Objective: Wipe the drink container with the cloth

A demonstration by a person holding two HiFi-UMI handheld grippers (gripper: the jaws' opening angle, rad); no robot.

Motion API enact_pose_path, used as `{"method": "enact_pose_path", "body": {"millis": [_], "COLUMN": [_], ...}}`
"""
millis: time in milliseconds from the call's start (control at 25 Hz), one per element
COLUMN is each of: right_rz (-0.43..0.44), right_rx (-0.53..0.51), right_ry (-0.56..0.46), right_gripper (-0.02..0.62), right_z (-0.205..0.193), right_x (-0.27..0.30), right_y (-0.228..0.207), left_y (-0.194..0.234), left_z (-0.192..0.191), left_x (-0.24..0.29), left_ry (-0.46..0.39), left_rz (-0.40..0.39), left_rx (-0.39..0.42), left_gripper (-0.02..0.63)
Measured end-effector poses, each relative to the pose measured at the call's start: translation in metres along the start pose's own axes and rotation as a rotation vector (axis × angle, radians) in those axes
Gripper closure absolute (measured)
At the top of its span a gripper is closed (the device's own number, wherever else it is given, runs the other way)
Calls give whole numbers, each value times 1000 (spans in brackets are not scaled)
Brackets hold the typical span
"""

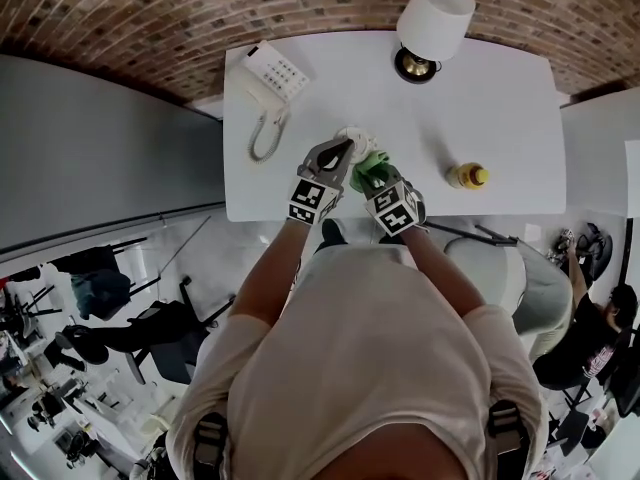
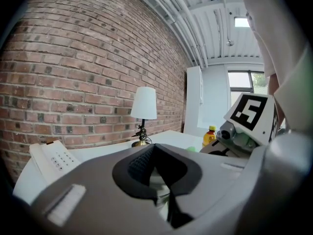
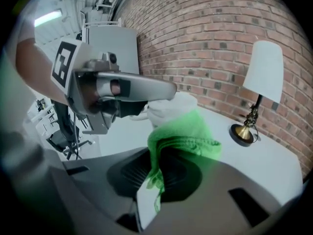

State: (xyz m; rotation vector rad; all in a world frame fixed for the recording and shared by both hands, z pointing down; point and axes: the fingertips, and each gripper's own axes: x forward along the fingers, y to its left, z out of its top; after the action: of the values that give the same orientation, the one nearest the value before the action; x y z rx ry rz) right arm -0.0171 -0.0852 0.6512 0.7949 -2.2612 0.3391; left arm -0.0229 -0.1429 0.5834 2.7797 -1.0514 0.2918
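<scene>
Green cloth (image 3: 188, 133) is pinched in the right gripper (image 3: 157, 175), whose jaws are drawn nearly together on a fold, with most of the fabric bunched loose above them. The left gripper (image 2: 157, 177) is clamped on the pale drink container (image 3: 168, 106) and holds it clear of the white table (image 1: 500, 98), near the front edge. The cloth lies against the container's side. Risk 1: the container is raised and gripped on a smooth wall, so sideways wiping pressure could rotate it or slide it out of the jaws. Apply wiping force toward the holding jaws, not across them. Risk 2: only a small fold of cloth is gripped, so a hard stroke could pull it free. Risk 3: the two grippers work very close together, so a long stroke could knock one against the other. Whether the container holds liquid cannot be determined, so treat tilting as a spill hazard. The tabletop is plain and matte. It carries a corded telephone (image 1: 272, 73) at the rear left, a white-shaded lamp (image 1: 432, 23) at the rear right and a yellow-capped bottle (image 1: 467, 176) well apart to the right. A brick wall (image 2: 73, 72) backs the table, and office chairs (image 1: 150, 333) stand on the floor behind.
</scene>
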Motion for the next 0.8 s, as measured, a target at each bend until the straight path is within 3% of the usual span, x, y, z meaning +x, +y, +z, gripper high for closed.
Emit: {"method": "enact_pose_path", "body": {"millis": [800], "right_rz": [138], "right_rx": [-47], "right_ry": [164], "right_gripper": [552], "right_z": [-49], "right_x": [58], "right_y": [1], "left_y": [0], "left_z": [1], "left_x": [1], "left_ry": [9], "left_rz": [16], "left_rx": [3], "left_gripper": [598]}}
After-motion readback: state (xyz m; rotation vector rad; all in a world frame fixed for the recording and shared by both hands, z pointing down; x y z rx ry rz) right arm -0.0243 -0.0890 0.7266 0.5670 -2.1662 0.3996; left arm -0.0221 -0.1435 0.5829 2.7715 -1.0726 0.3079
